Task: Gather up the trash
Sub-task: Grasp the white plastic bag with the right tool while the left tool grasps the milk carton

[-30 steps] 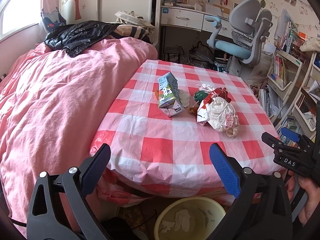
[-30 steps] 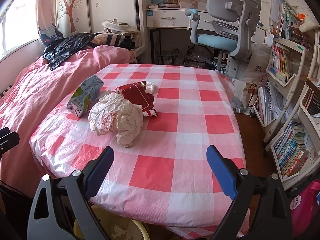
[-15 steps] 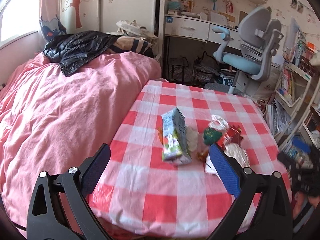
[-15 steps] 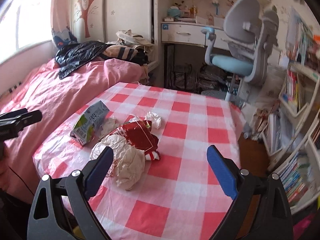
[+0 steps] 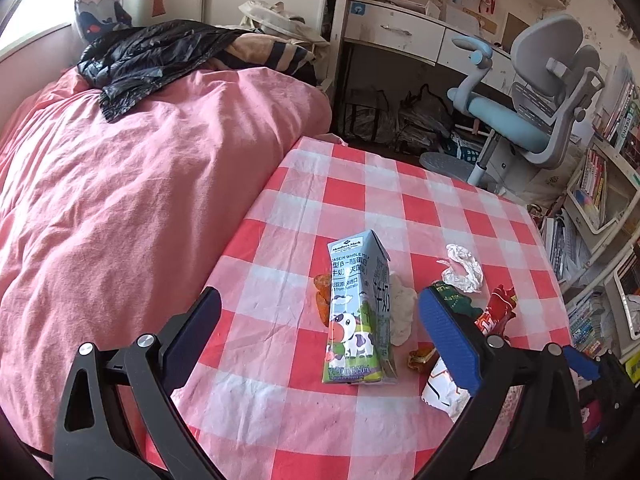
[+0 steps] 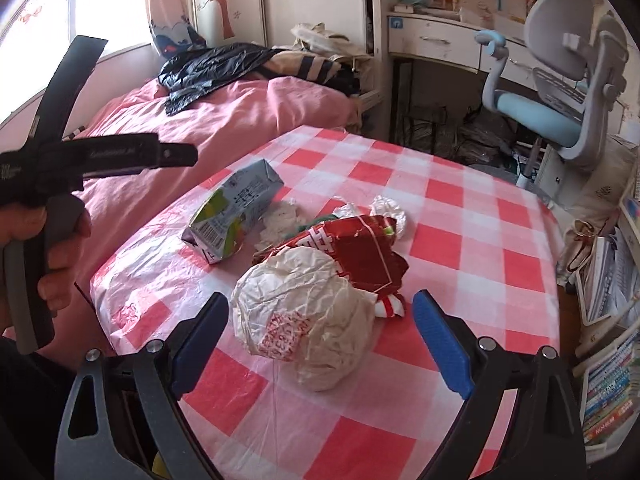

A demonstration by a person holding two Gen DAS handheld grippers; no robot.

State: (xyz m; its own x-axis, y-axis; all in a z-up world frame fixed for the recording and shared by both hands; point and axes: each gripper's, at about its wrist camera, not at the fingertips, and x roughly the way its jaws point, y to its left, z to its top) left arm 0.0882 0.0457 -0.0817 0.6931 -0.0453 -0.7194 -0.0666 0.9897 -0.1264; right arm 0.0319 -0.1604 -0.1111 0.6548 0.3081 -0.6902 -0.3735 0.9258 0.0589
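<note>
A small heap of trash is seen on the checked worktop [image 5: 360,184]: a milk carton [image 5: 358,312] lying on its side, a crumpled white bag [image 6: 308,320] nearest the front edge, a red wrapper [image 6: 360,252] touching it behind, and a wad of foil [image 5: 460,268] farther back. The left hand-held gripper [image 5: 320,324] is held wide, nothing between its pads, with the carton framed ahead. The right hand-held gripper [image 6: 320,332] is likewise spread wide and empty, the white bag lying in its gap. The bag is judged light and soft (it will collapse under pressure), so a pinch across its bulk is advised. The carton is probably stiffer and best taken across its narrow sides.
</note>
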